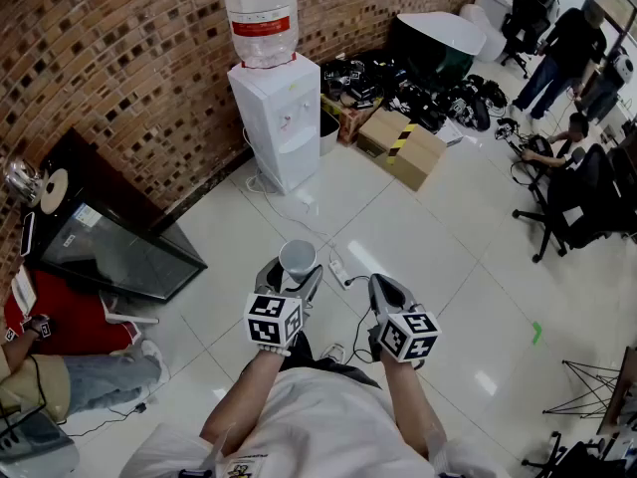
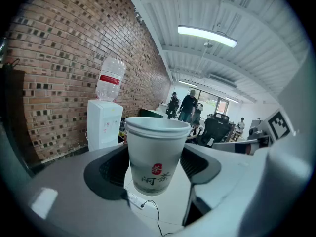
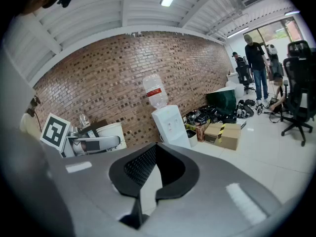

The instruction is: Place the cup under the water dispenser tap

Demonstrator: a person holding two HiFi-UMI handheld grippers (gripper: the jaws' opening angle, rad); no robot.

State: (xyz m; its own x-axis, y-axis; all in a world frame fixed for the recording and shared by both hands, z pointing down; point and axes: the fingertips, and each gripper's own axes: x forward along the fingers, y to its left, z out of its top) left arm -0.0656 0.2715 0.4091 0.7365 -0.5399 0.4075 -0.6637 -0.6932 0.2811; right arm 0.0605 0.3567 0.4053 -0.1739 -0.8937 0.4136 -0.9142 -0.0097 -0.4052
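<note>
A white paper cup [image 1: 297, 258] with red and dark print stands upright between the jaws of my left gripper [image 1: 292, 273], which is shut on the cup [image 2: 157, 154]; the black pads [image 2: 105, 170] press its sides. The white water dispenser [image 1: 274, 118] with a clear bottle [image 1: 261, 13] on top stands against the brick wall, well ahead of the cup and apart from it. It shows left of the cup as the dispenser [image 2: 103, 125]. My right gripper [image 1: 384, 293] hangs beside the left one, shut and holding nothing. Its tips meet in the right gripper view [image 3: 156, 149], where the dispenser [image 3: 170, 127] stands ahead.
A power strip [image 1: 338, 267] with its cable lies on the tiled floor just past the cup. A grey bin [image 1: 328, 132], cardboard boxes [image 1: 403, 145] and a black equipment pile [image 1: 428, 93] sit right of the dispenser. A dark glass-fronted cabinet [image 1: 109, 247] is at left; office chairs [image 1: 577, 202] and people [image 1: 562, 48] at right.
</note>
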